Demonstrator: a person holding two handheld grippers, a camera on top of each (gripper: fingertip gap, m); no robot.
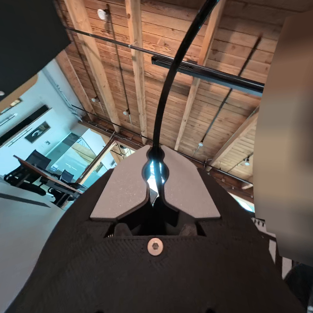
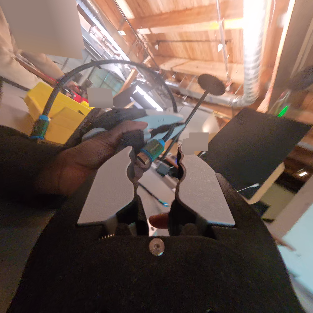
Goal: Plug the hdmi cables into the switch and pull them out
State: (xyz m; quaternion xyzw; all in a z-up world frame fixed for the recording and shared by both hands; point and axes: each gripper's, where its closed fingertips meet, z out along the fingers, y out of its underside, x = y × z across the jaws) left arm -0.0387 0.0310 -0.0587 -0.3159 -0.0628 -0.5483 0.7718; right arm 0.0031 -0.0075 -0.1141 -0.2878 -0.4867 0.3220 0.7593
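Pointing both cameras upward, you face the timber ceiling [image 1: 186, 42] and not the bench; the switch shows in neither view, so its place cannot be told. Your left gripper [image 1: 156, 153] is clenched on the black cable [image 1: 171, 71], which arcs up from the pads [image 1: 125, 186] and out of the top of the left wrist view. In the right wrist view that cable loops round to its green plug with blue collars [image 2: 153, 147], hanging just below the left gripper's pale fingers [image 2: 160, 119]. Your right gripper [image 2: 155, 169] is released, jaws apart and empty, just beneath the plug. To do this step well, probably a handover, close on the plug's green body, not its gold tip [image 2: 144, 158], keeping it square. A black panel [image 2: 254, 152] stands near on the right; the yellow bin [image 2: 66, 116] lies beyond your left hand [image 2: 88, 152]. Room opens upward.
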